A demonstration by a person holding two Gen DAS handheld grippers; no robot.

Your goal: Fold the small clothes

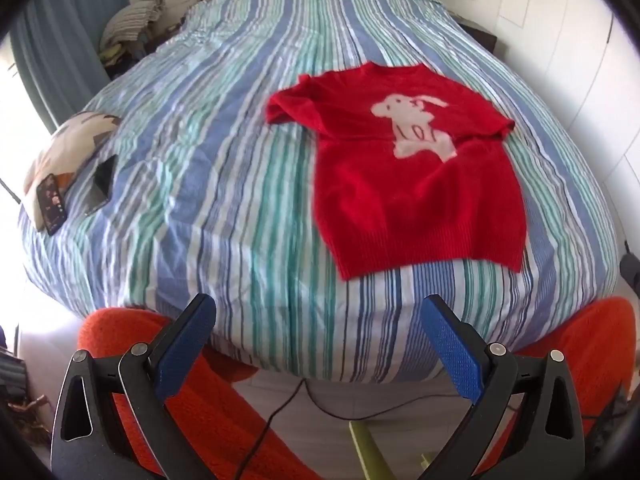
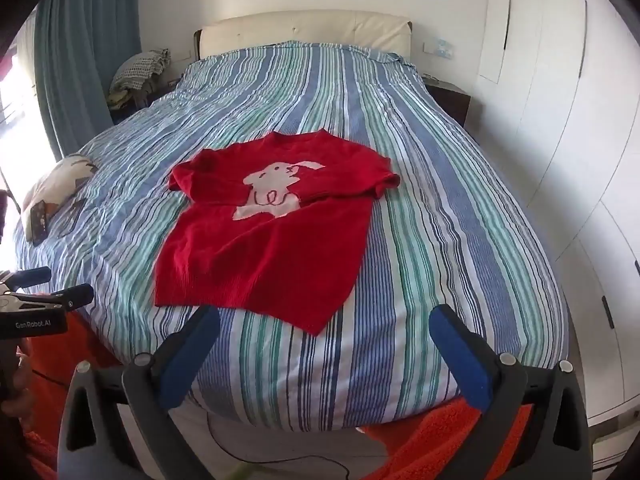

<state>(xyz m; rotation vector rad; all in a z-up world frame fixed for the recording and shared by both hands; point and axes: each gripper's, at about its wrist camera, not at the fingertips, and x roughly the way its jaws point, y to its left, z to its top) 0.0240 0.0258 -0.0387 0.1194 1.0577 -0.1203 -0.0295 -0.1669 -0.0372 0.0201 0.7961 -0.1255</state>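
Sweater: a small red knit sweater [image 2: 264, 248] lies flat and face up on the bed [image 2: 440, 240], hem toward me, neck toward the headboard. From my right tongs it sits at about 11 o'clock; from my left tongs at about 1 o'clock.
Sweater front: a white animal figure [image 2: 276, 190] is knitted in, with a thin red looping line across its middle. I cannot read that line as letters.
Sleeves: both short sleeves are spread out to the sides; the one toward 9 o'clock is slightly bunched.
Left tongs: my left tongs [image 1: 320, 344] are spread wide with nothing between the blue pads, hovering over the foot edge of the bed, apart from the sweater's hem.
Right tongs: my right tongs [image 2: 324, 356] are likewise spread wide and empty, just short of the sweater's near corner.
Containers: I see none holding anything on the bed.
Bed cover: a blue, green and white striped duvet, wrinkled toward 9 o'clock.
Around: a patterned cushion [image 1: 68, 148] lies at the bed's edge at 9 o'clock, with two phones [image 1: 52, 204] beside it, well apart from the sweater.
Farther off: a pile of folded cloth [image 2: 140, 68] at 11 o'clock, a curtain [image 2: 80, 40] beside it, white wardrobe doors [image 2: 560, 120] along 3 o'clock.
In the way: nothing lies between my tongs and the sweater.
Writing: the left tool's body, seen from my right camera, reads "GenRobot.AI" [image 2: 33, 324].
Below: my orange-clad legs [image 1: 600, 344] and a black cable [image 1: 288, 404] on the floor.
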